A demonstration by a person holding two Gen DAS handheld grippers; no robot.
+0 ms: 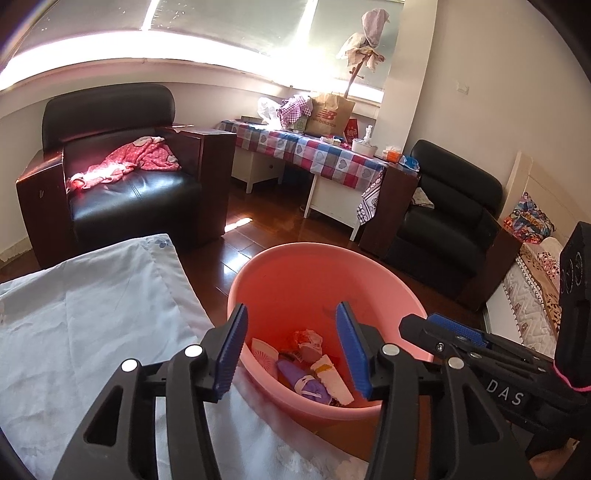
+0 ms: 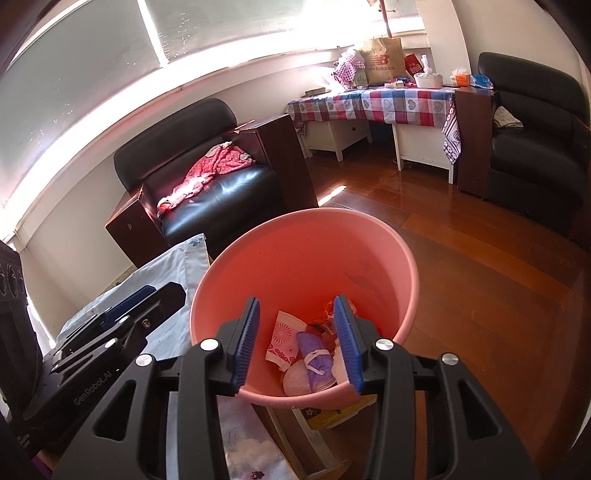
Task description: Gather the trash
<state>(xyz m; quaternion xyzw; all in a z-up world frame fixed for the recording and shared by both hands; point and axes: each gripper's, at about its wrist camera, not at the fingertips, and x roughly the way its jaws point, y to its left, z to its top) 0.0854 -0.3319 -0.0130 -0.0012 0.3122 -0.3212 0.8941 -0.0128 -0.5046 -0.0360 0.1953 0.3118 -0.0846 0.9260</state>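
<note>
Trash (image 1: 312, 363) is held in the bucket (image 1: 295, 273), which is set on the floor (image 2: 480, 280) right of the bed (image 1: 92, 314); an armchair (image 1: 125, 177) is placed behind.

Harsh window (image 1: 221, 33) glare, fisheye-warped edges

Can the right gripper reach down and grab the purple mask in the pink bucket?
Probably yes. The right gripper is open above the pink bucket, and the purple mask lies on top of the trash with nothing covering it.
</note>
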